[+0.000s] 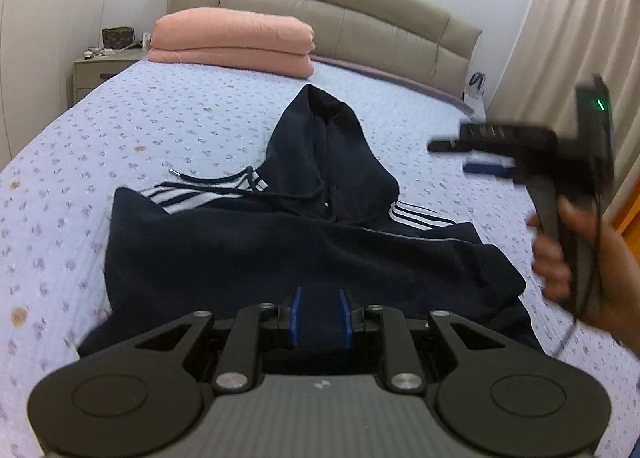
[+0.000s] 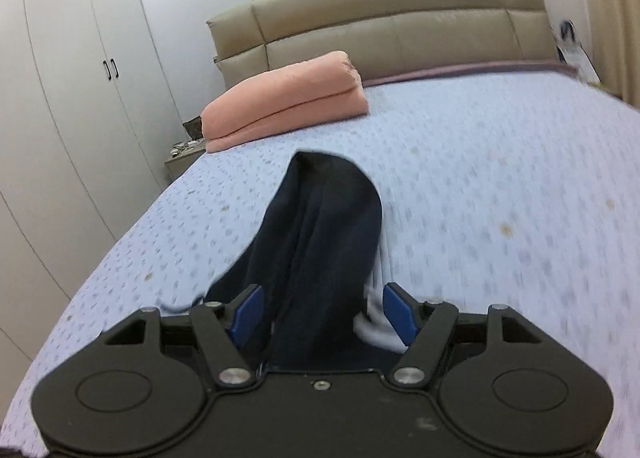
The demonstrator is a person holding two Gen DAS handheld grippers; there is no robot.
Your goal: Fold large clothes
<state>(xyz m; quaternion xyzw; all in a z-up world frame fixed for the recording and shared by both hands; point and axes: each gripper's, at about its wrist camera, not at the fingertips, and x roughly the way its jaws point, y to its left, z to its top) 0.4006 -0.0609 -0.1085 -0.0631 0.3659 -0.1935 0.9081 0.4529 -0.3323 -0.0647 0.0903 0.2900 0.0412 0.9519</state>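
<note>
Partly folded: dark hoodie (image 1: 304,242) lying mid-bed (image 1: 120,129), sleeves tucked in showing white stripes, hood still stretched far toward the pink blanket (image 1: 232,39), left tongs (image 1: 320,318) narrow over its near hem, grip unclear, right tongs (image 2: 324,314) wide, holding nothing.

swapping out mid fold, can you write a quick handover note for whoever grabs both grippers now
Left gripper: jaws narrow, over the near hem of the dark navy hooded sweatshirt with white stripes; the view does not settle whether they pinch fabric.
Right gripper: jaws wide open, empty, above the sweatshirt's hood.
Sweatshirt lies on the pale blue patterned bedspread, sleeves apparently folded in, hood laid flat toward the headboard. Folded pink blanket sits beyond it.
Done: apparently the sides.
Left: probably fold hood down and body in half.
</note>
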